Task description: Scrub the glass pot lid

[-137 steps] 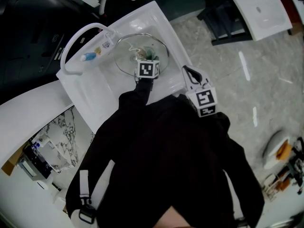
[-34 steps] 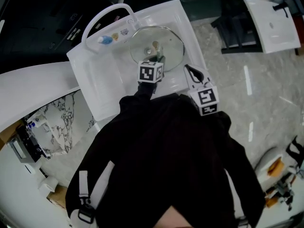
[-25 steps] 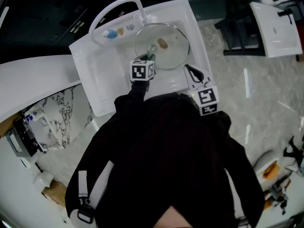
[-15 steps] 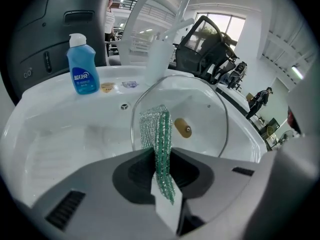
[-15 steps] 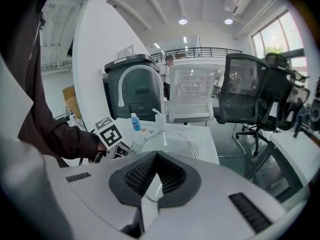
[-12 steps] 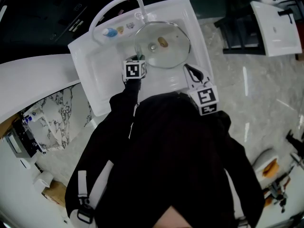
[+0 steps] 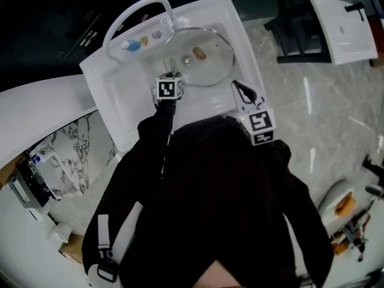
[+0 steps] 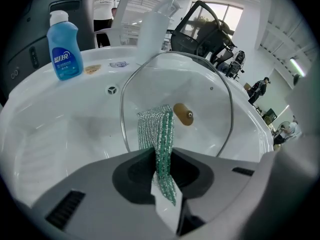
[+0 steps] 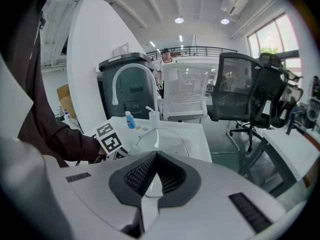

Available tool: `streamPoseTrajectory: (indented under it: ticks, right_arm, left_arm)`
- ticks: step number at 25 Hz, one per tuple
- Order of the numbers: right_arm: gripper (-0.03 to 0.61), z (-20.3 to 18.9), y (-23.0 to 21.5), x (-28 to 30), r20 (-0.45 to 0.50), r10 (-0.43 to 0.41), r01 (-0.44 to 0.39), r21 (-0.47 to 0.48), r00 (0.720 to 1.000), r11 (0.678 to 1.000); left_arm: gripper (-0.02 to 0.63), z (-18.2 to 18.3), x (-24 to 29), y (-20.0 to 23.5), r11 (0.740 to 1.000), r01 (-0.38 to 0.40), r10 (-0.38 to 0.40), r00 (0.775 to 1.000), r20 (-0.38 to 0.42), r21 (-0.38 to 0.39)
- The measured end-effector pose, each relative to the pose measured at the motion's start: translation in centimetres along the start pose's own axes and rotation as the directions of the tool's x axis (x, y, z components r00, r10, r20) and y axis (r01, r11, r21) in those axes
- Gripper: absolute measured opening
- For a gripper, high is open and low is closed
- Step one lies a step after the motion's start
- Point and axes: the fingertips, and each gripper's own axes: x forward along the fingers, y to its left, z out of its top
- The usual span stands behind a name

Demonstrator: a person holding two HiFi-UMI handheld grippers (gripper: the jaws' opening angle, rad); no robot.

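The round glass pot lid (image 7: 207,65) lies in the white sink (image 7: 111,95), its brown knob (image 7: 199,54) facing up. My left gripper (image 7: 171,75) hangs over the lid's near-left rim, shut on a green and silver scouring cloth (image 8: 156,134). In the left gripper view the cloth droops from the gripper (image 8: 160,159) onto the lid (image 8: 205,99), beside the knob (image 8: 183,114). My right gripper (image 7: 243,92) stays at the sink's front right edge. It is shut (image 9: 154,179) with nothing in it, and the lid (image 9: 162,138) shows beyond it.
A curved white faucet (image 7: 129,14) arches over the sink's back left, with a blue bottle (image 7: 129,45) at its base. The same bottle (image 8: 65,46) stands behind the drain (image 8: 111,89). A white counter (image 7: 36,119) is at left. An office chair (image 9: 250,99) stands at right.
My left gripper has slid with the cloth from the lid's middle to its left rim. The right gripper has stayed where it was.
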Motion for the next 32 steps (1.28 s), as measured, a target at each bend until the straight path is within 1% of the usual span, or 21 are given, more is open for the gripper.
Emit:
streamPoseTrajectory:
  ticks: [11,18,24,32]
  right_arm:
    - [0.002,-0.4,-0.8,-0.4,-0.006,-0.037,0.037,0.028,0.999,0.999]
    - [0.002,-0.9,-1.0,-0.9,-0.016,-0.04,0.04,0.013,0.999,0.999]
    - [0.002,-1.2,-1.2,-1.3,-0.018,-0.063,0.063,0.033,0.998,0.997]
    - [0.003,-1.4,-1.7,-1.7,-0.018,-0.081,0.082,0.051,0.997,0.995]
  left_arm:
    - [0.066,-0.2,1.3,-0.8,0.999,0.04,-0.04,0.999,-0.024,0.005]
    - [0.066,-0.4,1.9,-1.3,0.998,0.063,-0.062,0.997,-0.035,0.014]
    - [0.066,-0.7,2.5,-1.9,0.996,0.089,-0.088,0.995,-0.053,0.007]
    - [0.066,-1.2,3.2,-2.8,0.994,0.106,-0.104,0.992,-0.071,0.02]
